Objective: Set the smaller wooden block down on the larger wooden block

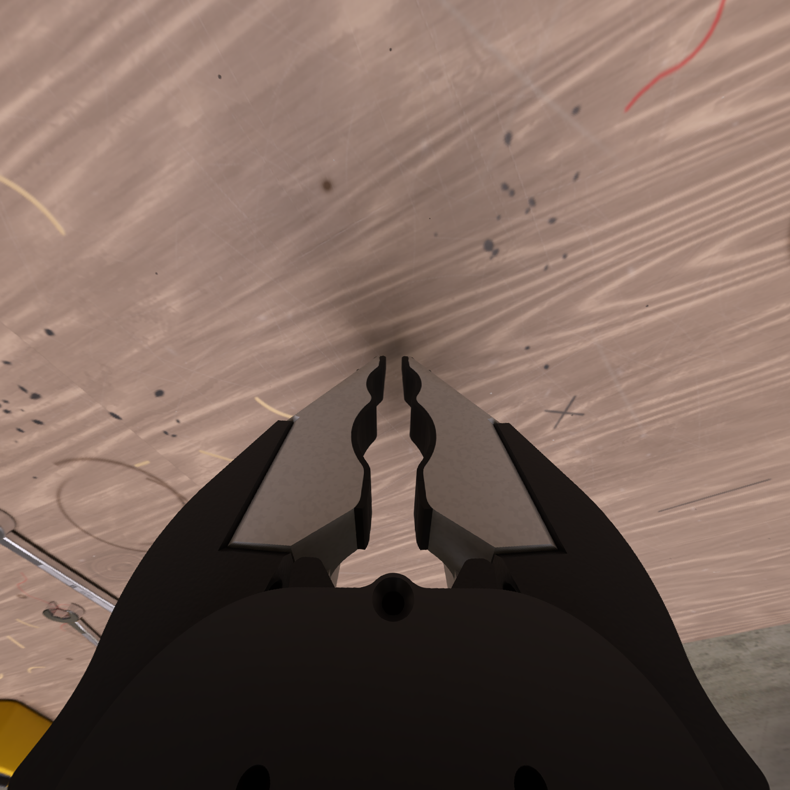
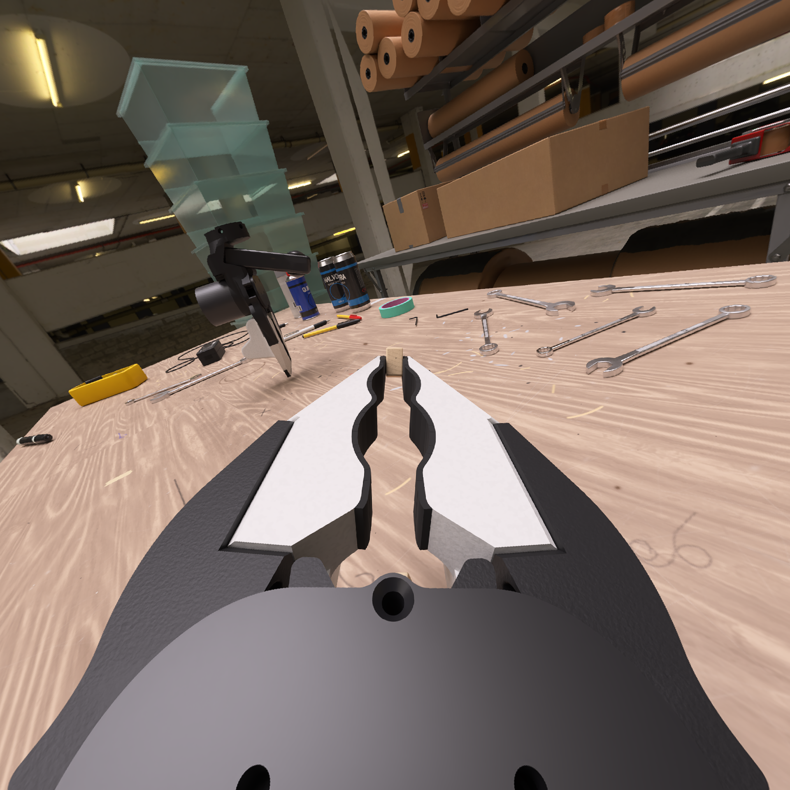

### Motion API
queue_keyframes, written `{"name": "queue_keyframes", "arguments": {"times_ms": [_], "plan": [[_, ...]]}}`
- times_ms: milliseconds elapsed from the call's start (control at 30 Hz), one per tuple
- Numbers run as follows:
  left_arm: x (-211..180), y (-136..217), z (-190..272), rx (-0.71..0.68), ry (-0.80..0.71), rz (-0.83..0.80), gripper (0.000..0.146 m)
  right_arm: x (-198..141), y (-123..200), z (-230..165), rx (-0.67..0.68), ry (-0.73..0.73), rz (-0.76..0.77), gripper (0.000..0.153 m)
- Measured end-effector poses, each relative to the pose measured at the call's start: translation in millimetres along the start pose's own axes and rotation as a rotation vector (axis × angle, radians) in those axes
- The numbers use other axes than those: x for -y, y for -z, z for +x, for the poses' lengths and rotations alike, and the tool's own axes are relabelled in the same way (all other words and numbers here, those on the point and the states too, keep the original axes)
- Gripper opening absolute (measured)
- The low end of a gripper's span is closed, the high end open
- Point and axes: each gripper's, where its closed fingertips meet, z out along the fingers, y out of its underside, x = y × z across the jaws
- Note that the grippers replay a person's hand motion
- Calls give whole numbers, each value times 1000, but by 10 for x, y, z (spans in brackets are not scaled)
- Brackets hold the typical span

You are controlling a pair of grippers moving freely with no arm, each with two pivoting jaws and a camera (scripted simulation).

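Observation:
My right gripper (image 2: pixel 394 363) is shut on the smaller wooden block (image 2: pixel 394 358), a pale little block held upright between the fingertips above the plywood table (image 2: pixel 555 470). A sliver of pale wood (image 2: pixel 406 576) shows low between the finger bases; I cannot tell what it is. The larger wooden block is not clearly in view. My left gripper (image 1: pixel 393 361) points down at the table (image 1: pixel 256 171) with its tips almost touching it, jaws nearly together and empty. It also shows in the right wrist view (image 2: pixel 287 371), left of the held block.
Several wrenches (image 2: pixel 667 340) lie at the right. Drink cans (image 2: pixel 344 280), a spray can (image 2: pixel 302 297), a tape roll (image 2: pixel 396 306) and markers (image 2: pixel 333 327) stand far back. A yellow box (image 2: pixel 109 383), a black adapter (image 2: pixel 210 352) and wrenches (image 1: pixel 55 568) lie left.

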Motion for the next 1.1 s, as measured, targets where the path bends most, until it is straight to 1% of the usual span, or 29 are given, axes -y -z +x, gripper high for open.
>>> {"name": "queue_keyframes", "arguments": {"times_ms": [100, 233, 400, 500, 633, 733, 833, 1100], "plan": [[4, -4, -20, 26, -21, -1, 1, -4, -3, -4, 0, 5, -4, 7], [12, -3, -15, 59, -67, 6, 0, -4, -4, -6, -1, 7, -6, 7], [57, 103, -119, 111, -52, 47, 0, -3, -4, -24, 1, 24, -8, 7], [76, 160, -108, 77, -3, 80, 0, -13, -12, -31, 0, 33, -16, 7], [152, 97, -53, 15, 52, 130, 4, -19, -17, -38, 2, 37, -22, 7], [186, 92, -64, 25, 64, 145, 4, -9, -10, -39, 1, 37, -15, 7], [162, 65, -46, -4, 73, 124, 6, -6, -8, -36, 3, 32, -12, 7], [156, 4, -53, 17, 63, 96, 6, -1, -4, -34, 5, 30, -9, 7]]}}
